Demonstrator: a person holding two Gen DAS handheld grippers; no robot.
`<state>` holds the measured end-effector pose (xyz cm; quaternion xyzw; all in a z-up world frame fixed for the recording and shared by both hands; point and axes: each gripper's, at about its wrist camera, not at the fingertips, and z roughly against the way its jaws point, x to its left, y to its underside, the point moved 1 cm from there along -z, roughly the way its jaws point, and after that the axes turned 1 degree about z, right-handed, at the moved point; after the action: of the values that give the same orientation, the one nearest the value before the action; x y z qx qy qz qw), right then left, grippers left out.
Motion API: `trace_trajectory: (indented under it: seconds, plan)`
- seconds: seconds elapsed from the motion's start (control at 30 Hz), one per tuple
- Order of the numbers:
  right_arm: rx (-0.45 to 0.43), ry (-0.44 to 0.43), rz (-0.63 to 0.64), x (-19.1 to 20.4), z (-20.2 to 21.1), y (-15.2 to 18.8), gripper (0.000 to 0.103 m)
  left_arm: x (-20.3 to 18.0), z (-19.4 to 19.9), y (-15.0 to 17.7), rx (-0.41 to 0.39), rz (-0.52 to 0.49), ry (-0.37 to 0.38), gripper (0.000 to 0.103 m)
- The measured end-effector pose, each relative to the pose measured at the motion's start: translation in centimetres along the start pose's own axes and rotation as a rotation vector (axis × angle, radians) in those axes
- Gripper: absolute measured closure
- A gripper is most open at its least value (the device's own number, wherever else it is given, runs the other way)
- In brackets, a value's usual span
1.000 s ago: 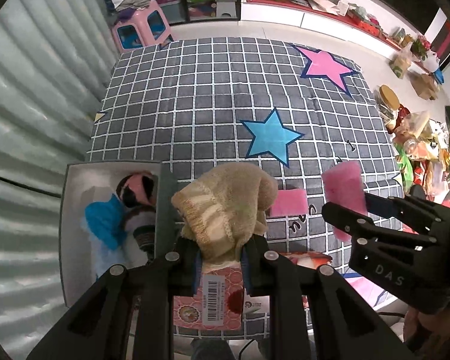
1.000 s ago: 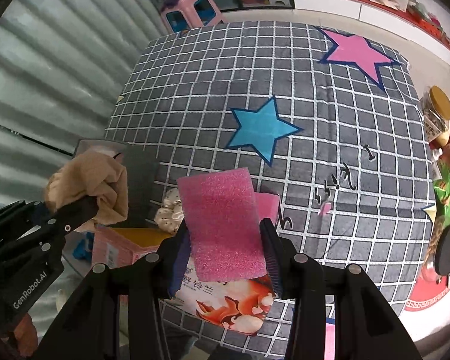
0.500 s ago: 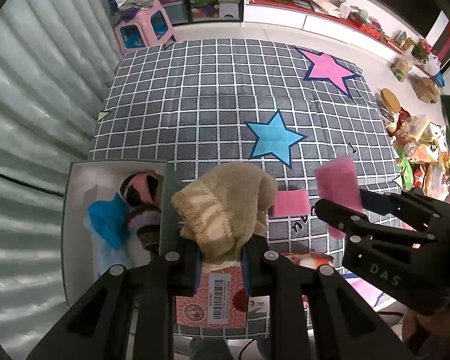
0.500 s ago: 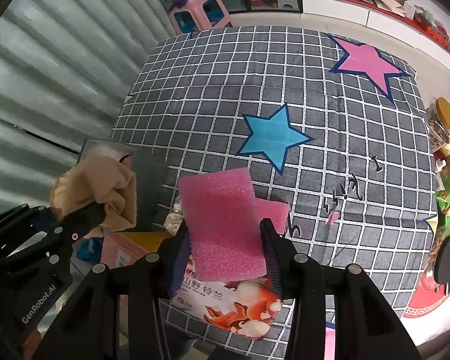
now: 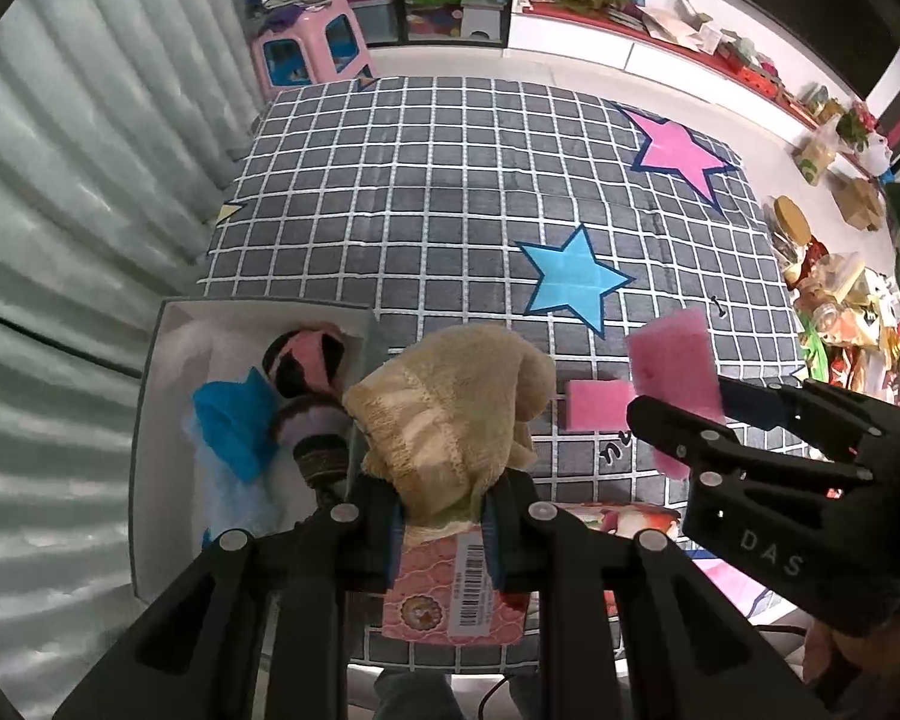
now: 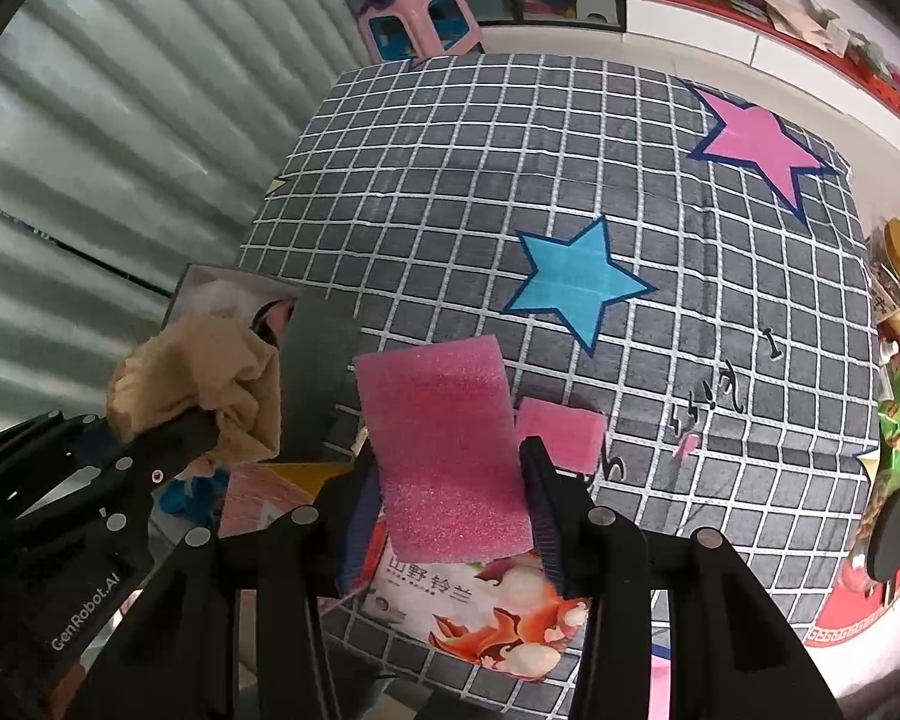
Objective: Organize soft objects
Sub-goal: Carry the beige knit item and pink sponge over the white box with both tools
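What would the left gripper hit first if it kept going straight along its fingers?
Probably the printed packet lying on the checked blanket, directly beneath the left gripper and the beige sock it grips. The open box sits just to its side; depth is hard to judge.

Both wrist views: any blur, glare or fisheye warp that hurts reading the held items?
Left wrist view: sharp; strong barrel warp bends the checked blanket grid, dark vignette at the corners; beige knit cloth in the left gripper evenly lit. Right wrist view: same warp; pink foam sheet in the right gripper crisp, no glare; curtain slightly soft.
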<state>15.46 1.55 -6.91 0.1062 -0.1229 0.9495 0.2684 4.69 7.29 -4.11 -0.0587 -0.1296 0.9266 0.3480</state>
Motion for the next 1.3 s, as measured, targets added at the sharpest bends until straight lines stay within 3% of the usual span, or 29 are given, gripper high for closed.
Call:
trace_trajectory:
  seconds: [0.53, 1.3]
  plan:
    - [0.015, -0.026, 0.109, 6.2, -1.0, -1.3, 0.057, 5.7, 0.2, 1.6, -0.003, 0.096, -0.015, 0.08]
    - [0.033, 0.005, 0.154, 15.3, -3.1, 1.2, 0.057, 14.0, -0.4, 6.5, 0.003, 0.138, 0.03, 0.08]
